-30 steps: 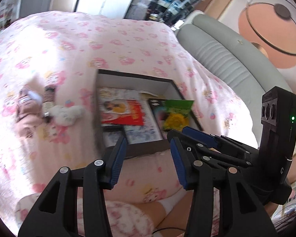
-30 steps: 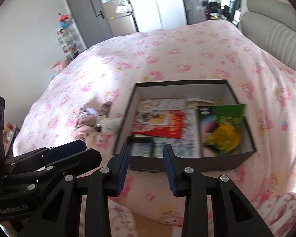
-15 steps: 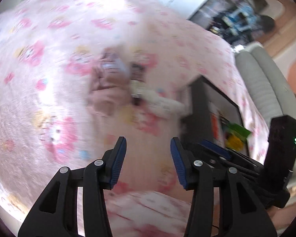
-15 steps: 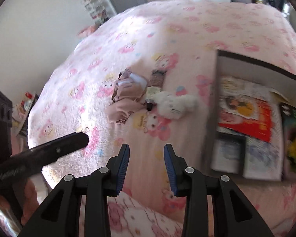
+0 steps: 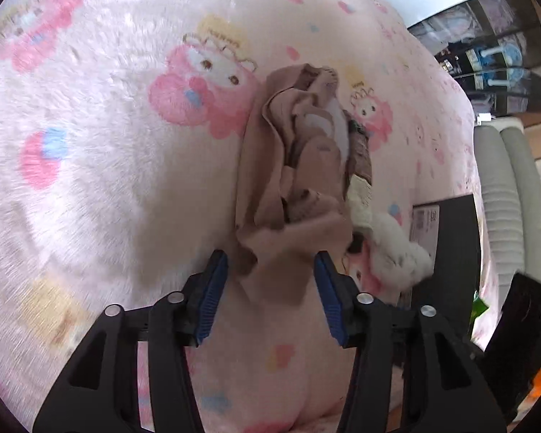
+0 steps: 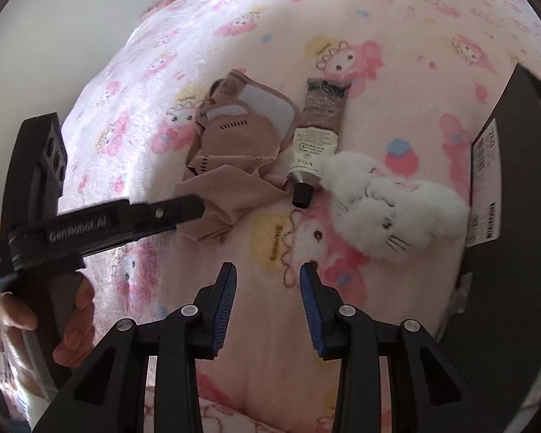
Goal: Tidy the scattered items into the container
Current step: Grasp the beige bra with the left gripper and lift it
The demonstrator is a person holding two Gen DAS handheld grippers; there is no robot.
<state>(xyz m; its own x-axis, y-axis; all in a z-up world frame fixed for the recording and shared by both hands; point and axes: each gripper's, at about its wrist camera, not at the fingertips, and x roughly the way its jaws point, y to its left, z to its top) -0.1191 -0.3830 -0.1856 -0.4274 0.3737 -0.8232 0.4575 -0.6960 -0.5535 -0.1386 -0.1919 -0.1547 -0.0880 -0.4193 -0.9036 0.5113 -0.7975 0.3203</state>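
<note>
1. Reaching low over the bed, the left gripper (image 5: 270, 288) has its blue-padded fingers (image 5: 212, 296) spread apart, with the near edge of a crumpled beige garment (image 5: 295, 180) lying between their tips; nothing is clamped.
2. The right gripper (image 6: 267, 303) hangs above the pink cartoon-print blanket (image 6: 396, 29) with its fingers released and nothing between them.
3. From the right wrist view, the garment (image 6: 234, 151) lies left of a cream-and-brown tube (image 6: 315, 133), the two touching along one side; the tube's black cap points toward the camera.
4. A white fluffy cat toy (image 6: 389, 213) lies just right of the cap, near the dark box (image 6: 515, 180) at the right edge.
5. The box wall carries white barcode labels (image 6: 485, 187); its inside cannot be seen.
6. A bare hand (image 6: 72, 324) holds the left gripper's handle.
</note>
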